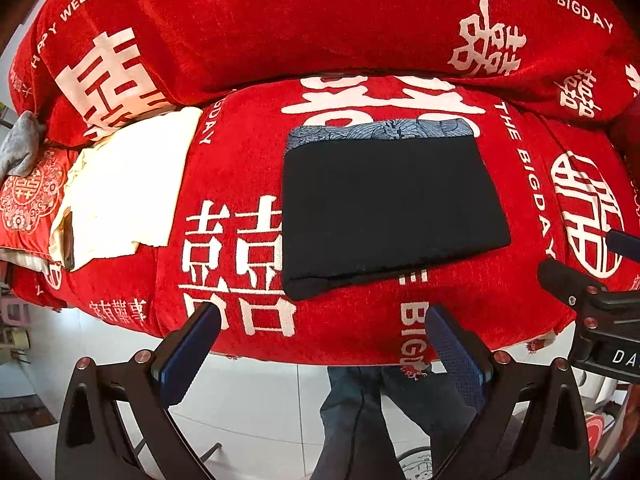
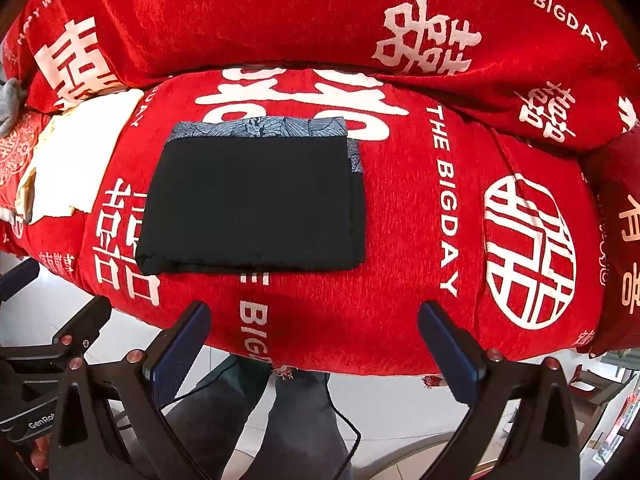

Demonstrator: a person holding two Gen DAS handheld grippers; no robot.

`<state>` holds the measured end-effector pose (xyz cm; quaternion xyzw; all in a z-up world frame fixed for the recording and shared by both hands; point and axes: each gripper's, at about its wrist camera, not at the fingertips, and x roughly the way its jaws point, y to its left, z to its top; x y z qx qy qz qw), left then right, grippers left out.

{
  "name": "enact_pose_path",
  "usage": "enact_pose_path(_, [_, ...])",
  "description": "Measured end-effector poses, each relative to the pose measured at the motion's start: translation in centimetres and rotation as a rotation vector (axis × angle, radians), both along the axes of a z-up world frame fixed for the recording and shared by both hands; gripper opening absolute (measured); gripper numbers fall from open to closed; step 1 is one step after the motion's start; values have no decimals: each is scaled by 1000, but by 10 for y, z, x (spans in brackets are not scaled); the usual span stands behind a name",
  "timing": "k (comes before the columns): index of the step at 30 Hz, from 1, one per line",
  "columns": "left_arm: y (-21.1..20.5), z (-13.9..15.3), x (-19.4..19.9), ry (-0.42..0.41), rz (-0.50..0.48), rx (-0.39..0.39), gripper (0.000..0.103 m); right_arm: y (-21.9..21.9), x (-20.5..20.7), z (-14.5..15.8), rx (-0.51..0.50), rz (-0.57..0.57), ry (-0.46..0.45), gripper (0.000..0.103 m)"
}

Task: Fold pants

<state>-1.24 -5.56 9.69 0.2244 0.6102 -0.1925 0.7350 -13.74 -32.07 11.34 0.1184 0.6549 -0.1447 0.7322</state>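
- One pair of black pants (image 1: 394, 208) lies folded into a flat rectangle on the red sofa cover (image 1: 248, 168), near the front edge of the seat; in the right wrist view the same pants (image 2: 252, 208) sit left of centre.
- A single blue patterned band (image 1: 380, 130) shows along the far edge of the folded stack, and a narrow strip of it also peeks out on the right side in the right wrist view.
- One cream-white cloth (image 1: 128, 184) lies on the seat to the left of the pants, apart from them, with red cover showing between the two.
- One grey cloth (image 1: 20, 148) hangs at the far left edge, beside a red patterned cushion (image 1: 28, 196).
- The back cushion (image 1: 320, 28) behind the seat carries white characters and lettering (THE BIGDAY, among others).
- Nothing lies between either gripper and the pants except bare red cover.
- The left gripper (image 1: 323, 322) hovers over the sofa's front edge, jaws spread wide and holding nothing.
- The right gripper (image 2: 314, 318) hovers likewise, jaws spread wide and empty; it also shows at the right edge of the left wrist view.
- Below the sofa edge, white floor tiles (image 2: 384, 404) and the person's two trouser legs (image 2: 296, 420) are visible.
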Motion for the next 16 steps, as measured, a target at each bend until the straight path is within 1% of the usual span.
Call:
enact_pose_path(9, [0,-2,-1,8,-5,6,102,1,1,-2,-5,17,9,103])
enact_pose_path(16, [2,-1,-2,10,2,-4,102,0,1,-2,-4,21,11,103])
